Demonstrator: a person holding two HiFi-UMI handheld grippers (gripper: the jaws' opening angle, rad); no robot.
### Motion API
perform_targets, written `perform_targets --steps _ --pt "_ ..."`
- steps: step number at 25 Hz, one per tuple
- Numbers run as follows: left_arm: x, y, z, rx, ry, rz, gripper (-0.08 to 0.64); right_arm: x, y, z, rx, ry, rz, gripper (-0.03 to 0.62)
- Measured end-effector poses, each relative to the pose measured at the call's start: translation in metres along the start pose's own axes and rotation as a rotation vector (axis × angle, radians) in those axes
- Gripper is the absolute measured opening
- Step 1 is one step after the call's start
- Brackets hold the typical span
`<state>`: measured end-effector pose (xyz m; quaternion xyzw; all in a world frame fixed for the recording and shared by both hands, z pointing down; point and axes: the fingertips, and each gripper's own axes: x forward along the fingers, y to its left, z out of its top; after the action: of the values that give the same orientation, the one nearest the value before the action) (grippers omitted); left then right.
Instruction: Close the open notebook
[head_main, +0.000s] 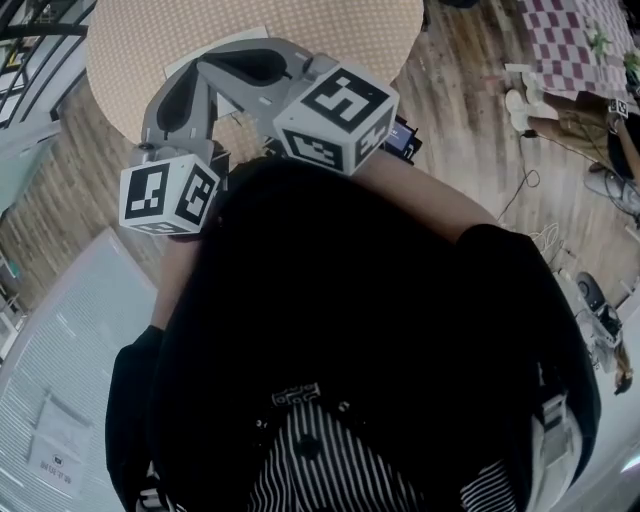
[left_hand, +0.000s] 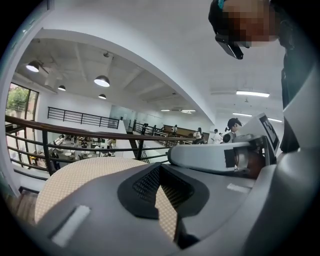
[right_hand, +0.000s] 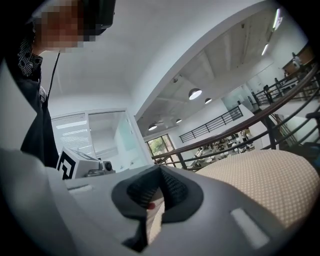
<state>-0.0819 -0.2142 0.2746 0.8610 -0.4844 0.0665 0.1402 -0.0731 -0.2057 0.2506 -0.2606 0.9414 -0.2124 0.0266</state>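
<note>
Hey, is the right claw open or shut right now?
Shut. In the right gripper view, the right claw has its jaws meeting at the tips, held over the beige table.

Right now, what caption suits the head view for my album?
Left gripper and right gripper side by side above a round beige table.
</note>
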Motion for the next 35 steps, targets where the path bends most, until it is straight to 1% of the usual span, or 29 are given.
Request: perform_targets --steps 6,10,11,13,15,17,20,23,26,29,32,35 --pt "0.027 0.014 -0.002 -0.037 0.034 -0.021 0.002 0.014 -0.029 0.002 0.072 0.024 -0.021 0.002" --pt "0.036 0.027 -0.008 -0.080 0.041 -0.030 0.002 0.026 -0.040 -0.003 0.082 0.038 -0.036 0.001" --pt "0.038 0.034 -0.010 -0.099 0.043 -0.030 0.002 0.029 -0.046 -0.005 0.089 0.040 -0.052 0.002" --pt "0.041 0.051 -0.017 -0.140 0.052 -0.019 0.002 0.034 -0.067 -0.010 0.122 0.040 -0.110 0.002" --pt "0.044 0.070 -0.026 -0.173 0.070 -0.007 0.002 0.034 -0.096 -0.017 0.163 0.045 -0.190 0.002" --pt "0.047 0.087 -0.037 -0.198 0.093 -0.007 0.003 0.032 -0.127 -0.028 0.177 0.065 -0.278 0.002" --pt "0.051 0.103 -0.056 -0.238 0.130 -0.022 0.003 0.027 -0.164 -0.057 0.208 0.120 -0.389 0.002" --pt "0.057 0.111 -0.072 -0.252 0.159 -0.043 0.003 0.025 -0.190 -0.098 0.256 0.190 -0.466 0.002" --pt "0.066 0.112 -0.089 -0.258 0.203 -0.082 0.005 0.025 -0.205 -0.139 0.273 0.275 -0.531 0.002" --pt "0.075 0.113 -0.104 -0.264 0.248 -0.110 0.010 0.027 -0.212 -0.173 0.282 0.345 -0.568 0.002" --pt "0.084 0.112 -0.118 -0.281 0.294 -0.142 0.037 0.031 -0.213 -0.198 0.284 0.398 -0.576 0.003" --pt "0.093 0.111 -0.126 -0.252 0.333 -0.163 0.035 0.033 -0.214 -0.216 0.305 0.429 -0.572 0.012"
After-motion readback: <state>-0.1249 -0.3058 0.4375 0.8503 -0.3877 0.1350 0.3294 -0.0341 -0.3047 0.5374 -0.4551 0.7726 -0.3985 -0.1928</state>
